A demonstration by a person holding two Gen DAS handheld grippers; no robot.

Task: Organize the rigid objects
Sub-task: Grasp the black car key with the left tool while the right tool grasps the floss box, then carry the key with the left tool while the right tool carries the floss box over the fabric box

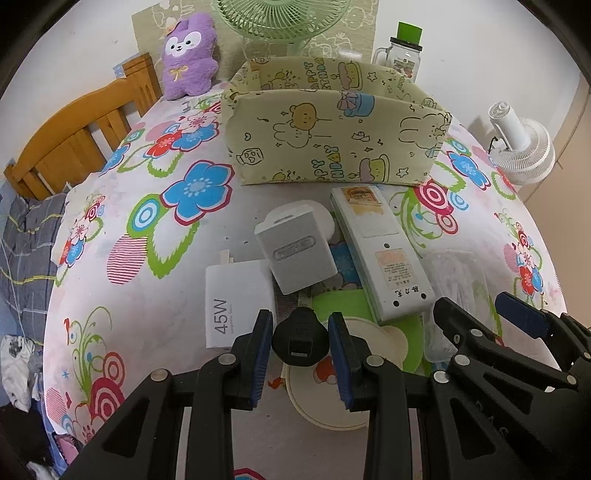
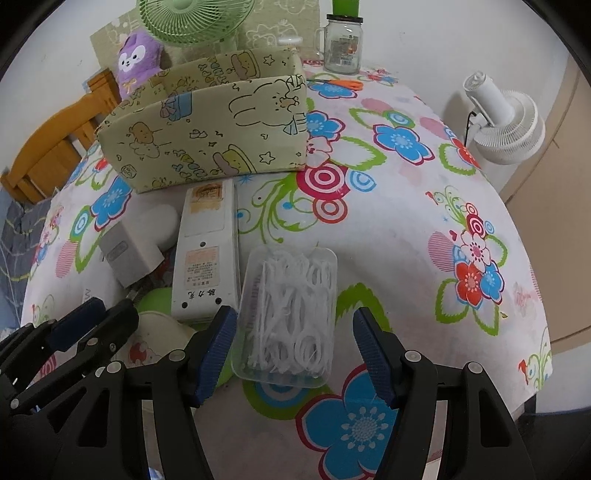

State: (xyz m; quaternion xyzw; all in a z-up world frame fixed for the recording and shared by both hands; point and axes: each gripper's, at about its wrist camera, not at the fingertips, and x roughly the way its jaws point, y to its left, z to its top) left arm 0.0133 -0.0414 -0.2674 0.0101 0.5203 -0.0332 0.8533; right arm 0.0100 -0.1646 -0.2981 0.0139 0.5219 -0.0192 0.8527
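Note:
My left gripper (image 1: 300, 356) is shut on a small black plug (image 1: 299, 336), just above a cream round dish (image 1: 325, 402). Behind it lie a white 45W charger (image 1: 236, 295), a grey-white adapter (image 1: 295, 251) and a white remote control (image 1: 384, 254) lying face down. My right gripper (image 2: 295, 354) straddles a clear box of floss picks (image 2: 288, 314) that rests on the floral tablecloth (image 2: 406, 240). Its left pad is at the box's edge, and a gap shows beside the right pad. A yellow-green cartoon-print storage box (image 1: 332, 136) stands open-topped behind the pile.
A purple plush (image 1: 188, 55), a green fan (image 1: 284, 18) and a glass mug jar with a green lid (image 1: 402, 51) stand at the back. Orange scissors (image 2: 340, 84) lie near the jar. A white fan (image 2: 506, 122) is off the right edge, a wooden frame (image 1: 74, 136) on the left.

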